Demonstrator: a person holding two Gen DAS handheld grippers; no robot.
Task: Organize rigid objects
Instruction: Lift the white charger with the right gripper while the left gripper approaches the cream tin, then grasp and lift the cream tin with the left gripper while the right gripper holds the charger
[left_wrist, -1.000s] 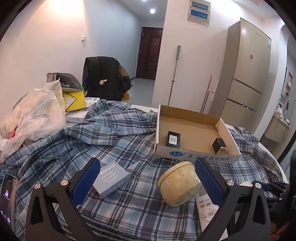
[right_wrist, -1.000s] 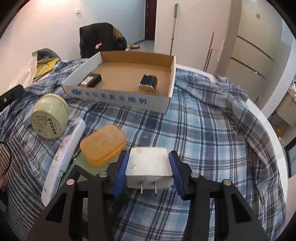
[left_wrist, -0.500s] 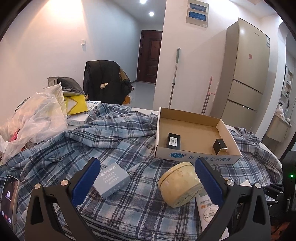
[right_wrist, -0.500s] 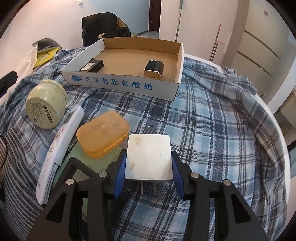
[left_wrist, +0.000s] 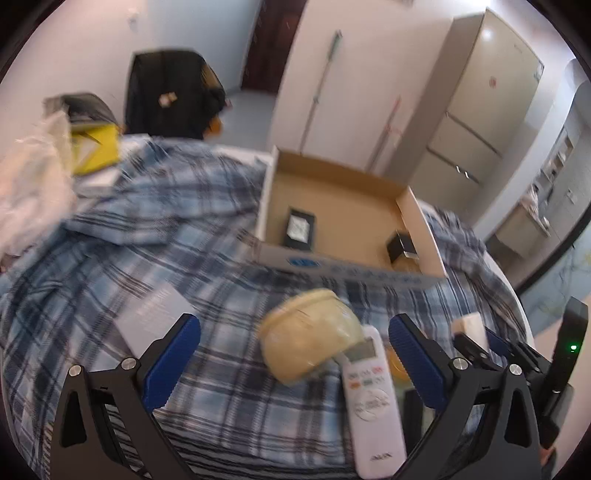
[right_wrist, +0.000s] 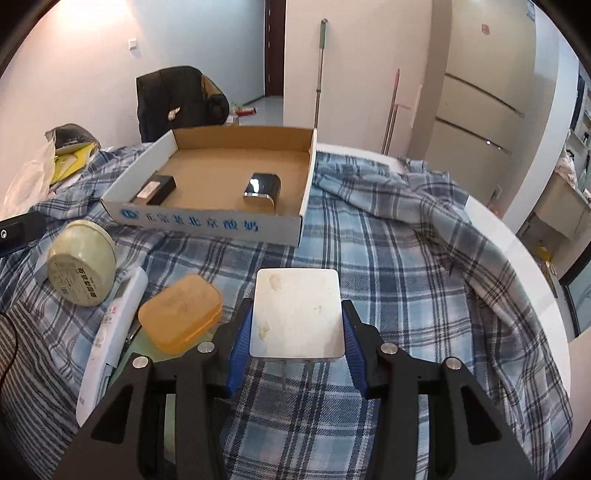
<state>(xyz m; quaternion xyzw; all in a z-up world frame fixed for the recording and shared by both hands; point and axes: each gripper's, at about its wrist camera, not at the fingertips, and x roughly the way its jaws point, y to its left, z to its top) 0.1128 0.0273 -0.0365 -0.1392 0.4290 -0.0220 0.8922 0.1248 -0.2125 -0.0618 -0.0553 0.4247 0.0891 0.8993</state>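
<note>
My right gripper (right_wrist: 295, 350) is shut on a white plug adapter (right_wrist: 297, 314), held above the plaid cloth in front of the cardboard box (right_wrist: 207, 221). The box holds a small black box (right_wrist: 155, 189) and a shiny black case (right_wrist: 263, 189). My left gripper (left_wrist: 295, 354) is open and empty above a cream round tin (left_wrist: 310, 341) and a white remote (left_wrist: 371, 398). A grey carton (left_wrist: 151, 317) lies by the left finger. The cardboard box (left_wrist: 347, 271) lies beyond. An orange soap case (right_wrist: 181, 312), the tin (right_wrist: 82, 273) and the remote (right_wrist: 110, 332) lie left of the right gripper.
A plaid cloth (right_wrist: 388, 280) covers the table. A plastic bag (left_wrist: 29, 192) and yellow items (left_wrist: 94, 147) sit at the far left. A dark chair with a coat (right_wrist: 177, 96), a mop (right_wrist: 319, 74) and a fridge (left_wrist: 476, 110) stand behind.
My right gripper has lifted the plug adapter and tilted up toward the box. My left gripper has moved forward and to the left, and its view is blurred by motion.
</note>
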